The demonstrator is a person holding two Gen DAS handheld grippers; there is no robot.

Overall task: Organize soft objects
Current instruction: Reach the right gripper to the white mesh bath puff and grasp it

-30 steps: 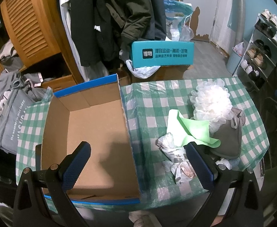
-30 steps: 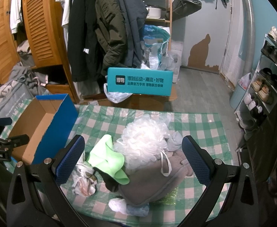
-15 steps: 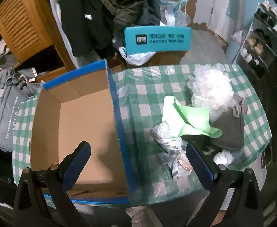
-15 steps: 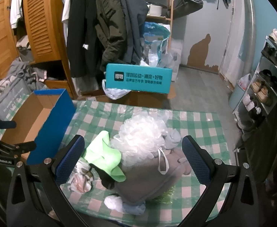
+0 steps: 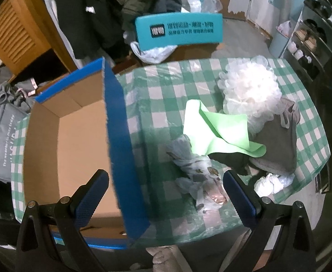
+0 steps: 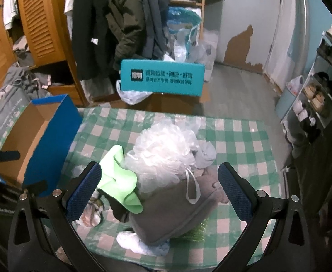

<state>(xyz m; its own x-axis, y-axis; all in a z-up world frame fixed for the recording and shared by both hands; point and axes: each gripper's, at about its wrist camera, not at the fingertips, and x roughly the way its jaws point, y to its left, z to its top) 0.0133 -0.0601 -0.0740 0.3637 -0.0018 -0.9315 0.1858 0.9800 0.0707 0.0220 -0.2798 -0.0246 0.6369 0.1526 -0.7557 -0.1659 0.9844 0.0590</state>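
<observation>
While I hover above the cardboard box (image 5: 75,149) | left gripper (image 5: 166,195) spread, empty | right gripper (image 6: 159,190) spread, empty | green cloth (image 5: 220,133) right of box

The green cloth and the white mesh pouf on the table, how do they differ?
The green cloth is a flat, smooth sheet, folded and draped; the white mesh pouf is a rounded, ruffled ball. The cloth is opaque bright green, while the pouf is translucent white. The cloth lies nearer the blue cardboard box, with the pouf on its far side from the box. Both rest in the same pile on the checked tablecloth, and neither is held.
</observation>
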